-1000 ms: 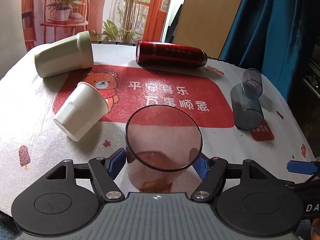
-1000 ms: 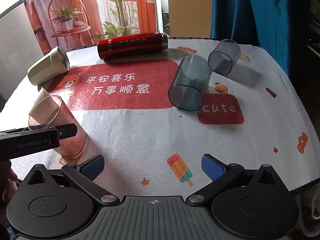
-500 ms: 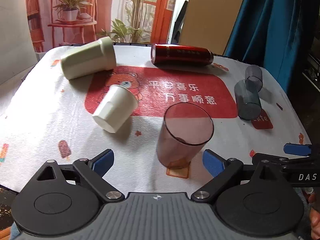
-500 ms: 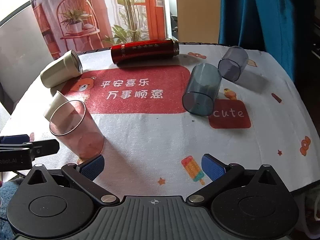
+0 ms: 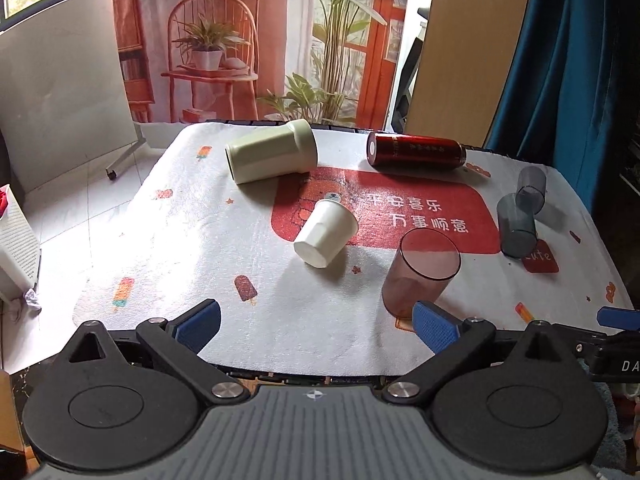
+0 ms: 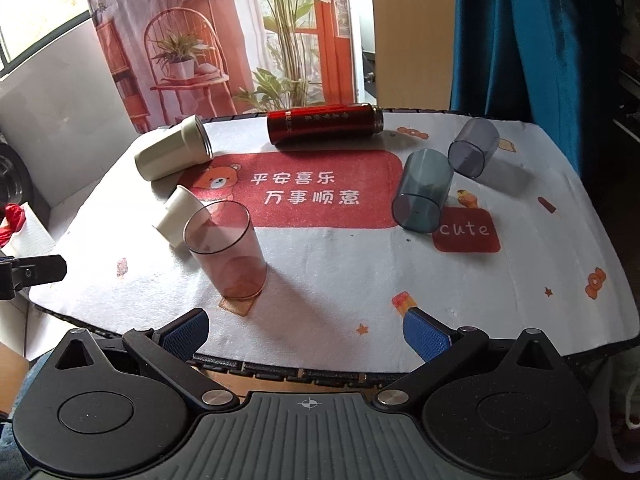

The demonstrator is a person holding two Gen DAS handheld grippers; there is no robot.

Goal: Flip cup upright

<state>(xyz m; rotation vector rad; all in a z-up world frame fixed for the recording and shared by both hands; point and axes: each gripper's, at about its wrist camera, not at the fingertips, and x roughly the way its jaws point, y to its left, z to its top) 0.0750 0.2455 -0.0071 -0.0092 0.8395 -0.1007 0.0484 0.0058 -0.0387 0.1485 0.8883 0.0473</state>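
While the pink cup (image 5: 420, 272) stands upright at lower right, both jaws gape empty; next, the white cup (image 5: 326, 234) needs grasping.

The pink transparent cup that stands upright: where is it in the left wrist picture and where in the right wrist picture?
Left wrist view: the pink transparent cup stands right of centre, just beyond the right blue pad.
Right wrist view: the same cup stands left of centre, in front of the white cup.
Shared landmark: the red bottle lying at the far edge of the table.
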